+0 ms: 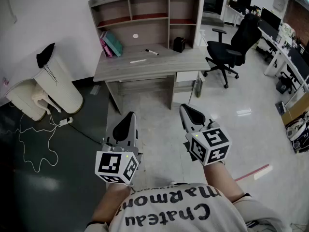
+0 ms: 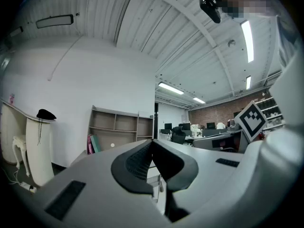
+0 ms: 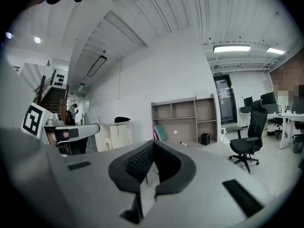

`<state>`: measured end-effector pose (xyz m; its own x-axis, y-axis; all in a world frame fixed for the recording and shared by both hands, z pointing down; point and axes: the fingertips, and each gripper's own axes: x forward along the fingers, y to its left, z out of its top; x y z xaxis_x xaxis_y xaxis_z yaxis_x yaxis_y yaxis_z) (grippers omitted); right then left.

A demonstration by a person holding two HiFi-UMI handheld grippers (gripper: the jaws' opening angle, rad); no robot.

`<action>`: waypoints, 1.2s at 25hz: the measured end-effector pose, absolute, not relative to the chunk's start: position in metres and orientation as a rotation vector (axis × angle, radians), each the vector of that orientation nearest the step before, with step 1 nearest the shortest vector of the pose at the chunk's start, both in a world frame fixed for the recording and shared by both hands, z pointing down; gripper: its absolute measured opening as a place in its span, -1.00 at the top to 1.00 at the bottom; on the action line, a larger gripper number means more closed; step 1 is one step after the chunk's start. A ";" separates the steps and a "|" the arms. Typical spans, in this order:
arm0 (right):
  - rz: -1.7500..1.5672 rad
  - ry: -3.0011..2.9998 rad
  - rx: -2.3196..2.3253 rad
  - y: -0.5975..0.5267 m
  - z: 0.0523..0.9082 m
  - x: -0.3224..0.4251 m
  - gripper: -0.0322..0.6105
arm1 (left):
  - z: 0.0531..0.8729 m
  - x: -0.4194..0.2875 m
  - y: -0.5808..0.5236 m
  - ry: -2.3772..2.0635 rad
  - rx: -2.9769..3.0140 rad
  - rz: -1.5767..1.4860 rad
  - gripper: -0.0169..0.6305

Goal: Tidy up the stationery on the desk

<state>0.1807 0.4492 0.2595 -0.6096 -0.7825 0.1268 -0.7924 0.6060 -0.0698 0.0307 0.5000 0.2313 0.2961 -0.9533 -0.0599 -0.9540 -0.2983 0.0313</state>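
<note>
Far ahead in the head view stands a grey desk with a shelf hutch. On its top lie a black marker and a white pen. A black pen holder stands at the back right, and pink and teal books lean at the back left. My left gripper and right gripper hover over the floor, well short of the desk. Both are shut with nothing between the jaws. The right gripper view looks past its shut jaws to the marker, the holder and the books.
A black office chair stands right of the desk. A white bin with a black cap and a white cable on the dark floor are to the left. More desks with monitors fill the right side.
</note>
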 end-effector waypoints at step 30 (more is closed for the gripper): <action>0.243 -2.744 1.307 0.472 0.295 0.128 0.86 | 0.262 -0.033 0.526 1.865 -2.578 0.189 0.90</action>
<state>0.1282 0.4720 0.2948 -0.6291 -0.7624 0.1518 -0.7772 0.6207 -0.1033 -0.0334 0.5259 0.2622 0.3086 -0.9487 -0.0690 -0.9433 -0.3146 0.1061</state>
